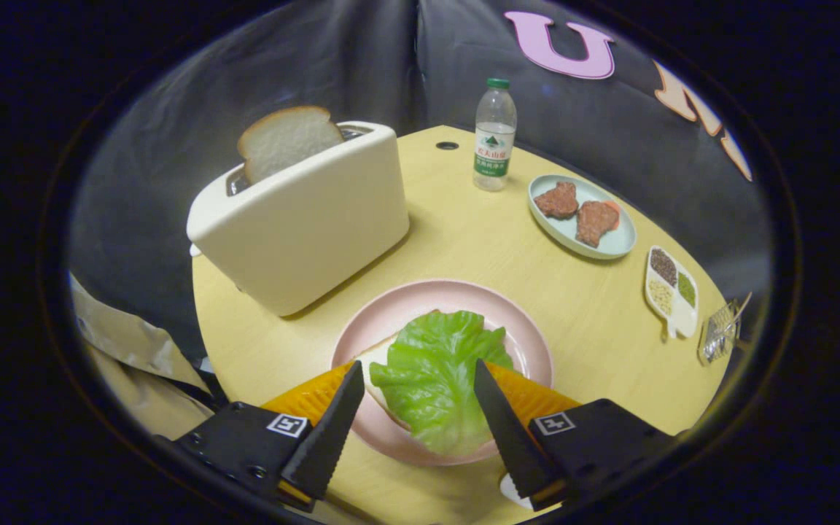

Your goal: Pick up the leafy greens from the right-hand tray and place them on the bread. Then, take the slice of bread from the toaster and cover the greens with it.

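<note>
The tongs stand spread wide and grasp nothing, their fingers straddling the lettuce leaf. The leaf lies on a slice of bread, of which only a pale edge peeks out at its near-left side, and both rest on the pink plate in the middle of the yellow bench. So the greens seem to be placed, and the second half of the task looks to be what remains.

The other bread slice stands upright in the far slot of the white toaster, beyond the plate and to its left, with roughly its top half above the slot.

Several things could go wrong from here. The leaf is light and ruffled, so a fingertip brushing it as the tongs lift away could drag it off the bread. The toaster slice is soft; too hard a pinch could dent or tear it, too light a one could let it slip back into the slot. Pulling at an angle could catch the slice on the slot rim or nudge the toaster. The water bottle and the dish of meat patties stand well apart from that path.
</note>
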